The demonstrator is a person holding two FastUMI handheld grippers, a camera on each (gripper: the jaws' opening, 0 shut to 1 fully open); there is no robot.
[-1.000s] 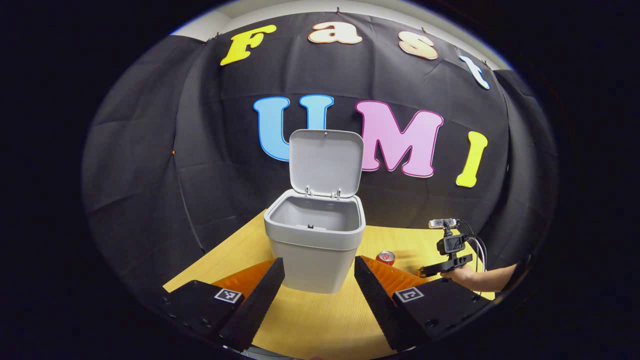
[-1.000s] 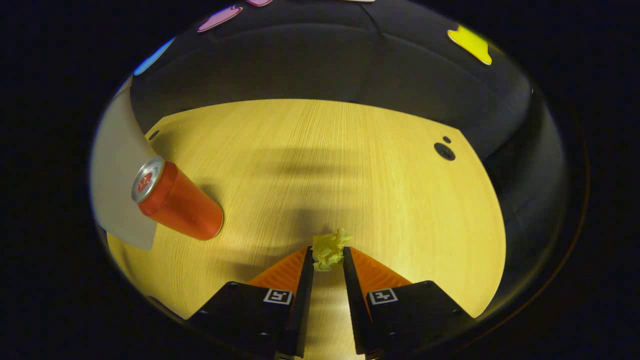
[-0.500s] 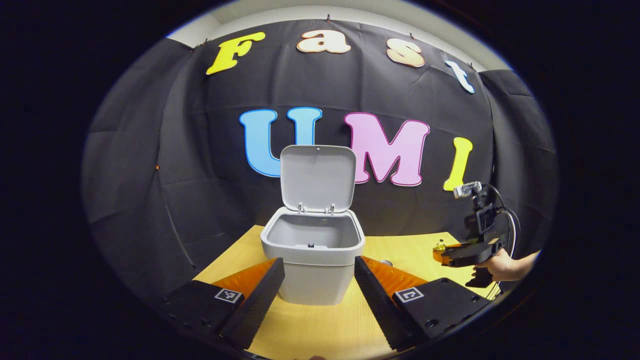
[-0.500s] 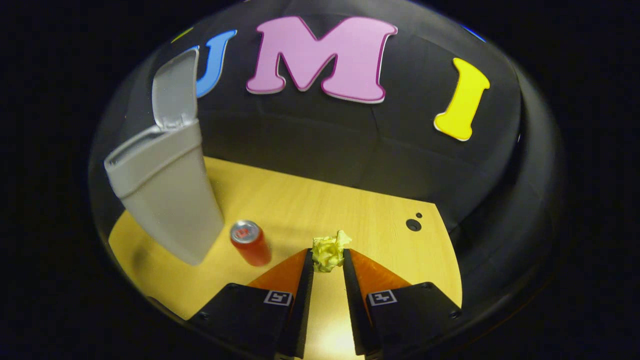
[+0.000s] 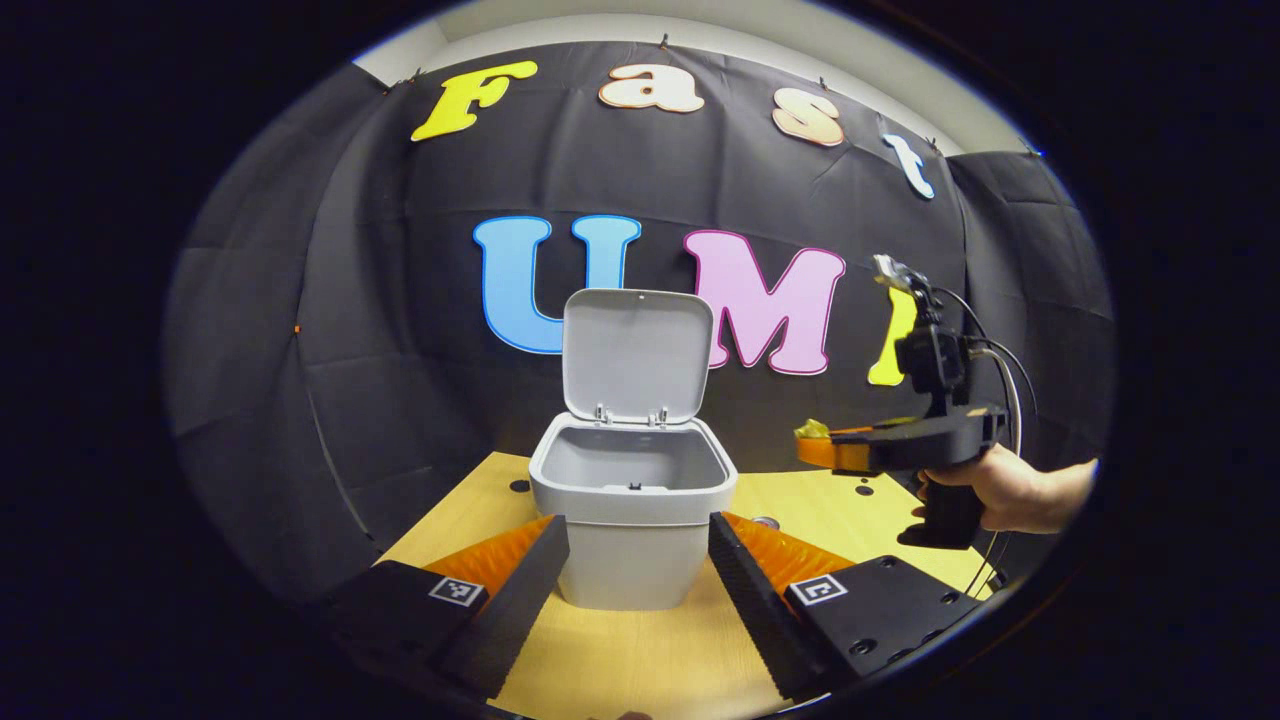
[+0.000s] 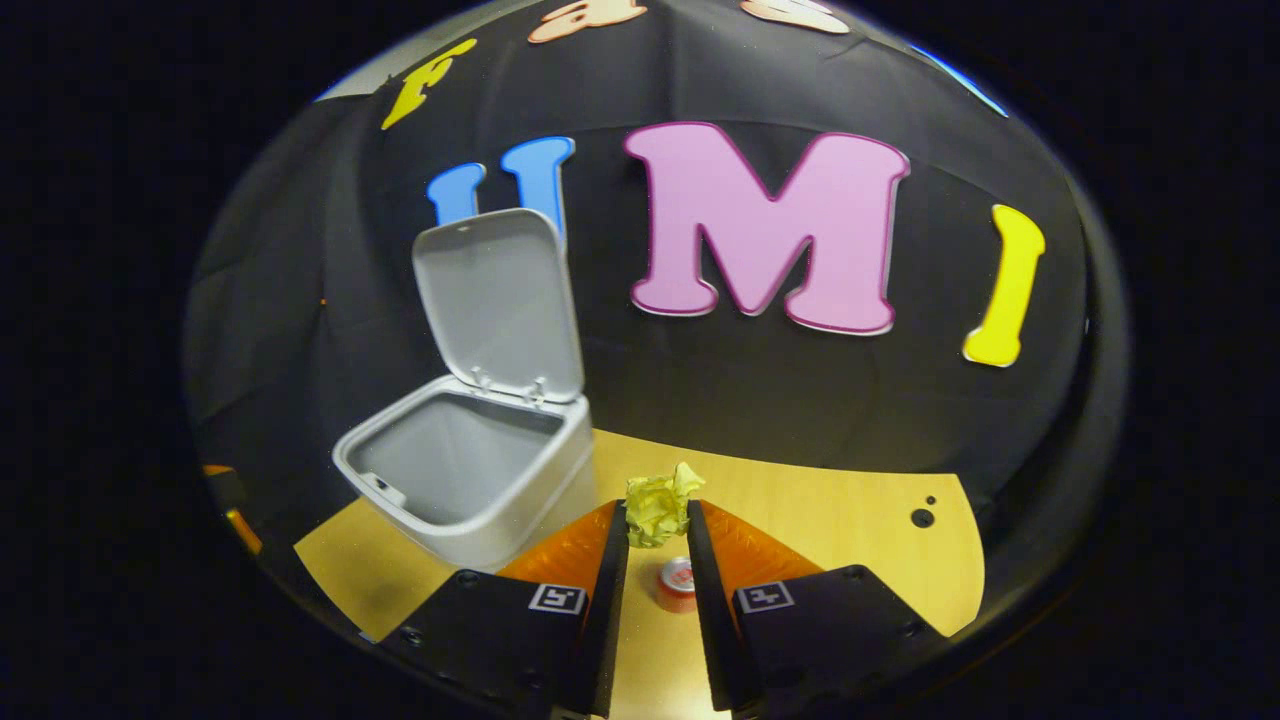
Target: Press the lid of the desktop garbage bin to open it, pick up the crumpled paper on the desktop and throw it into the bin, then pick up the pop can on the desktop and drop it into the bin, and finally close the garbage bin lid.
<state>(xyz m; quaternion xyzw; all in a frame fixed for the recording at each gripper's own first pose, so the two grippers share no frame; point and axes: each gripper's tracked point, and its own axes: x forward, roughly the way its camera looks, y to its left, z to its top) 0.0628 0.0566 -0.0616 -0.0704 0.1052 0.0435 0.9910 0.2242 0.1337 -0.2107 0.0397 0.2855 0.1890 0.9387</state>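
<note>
The right gripper [image 6: 657,545] has risen off the counter [image 6: 820,510] since a second ago, its fingers [image 6: 608,580] pinched on the crumpled paper [image 6: 656,508]. The can [image 6: 678,585] now stands below, seen in the gap between those fingers, and the bin [image 6: 470,480] with its raised lid [image 6: 500,300] sits ahead and to their left. So the pickup looks done; carrying the paper over the open mouth comes next. The left gripper [image 5: 638,580] hangs back with fingers [image 5: 520,590] spread wide, the bin [image 5: 632,500] framed between them, touching nothing.
</note>
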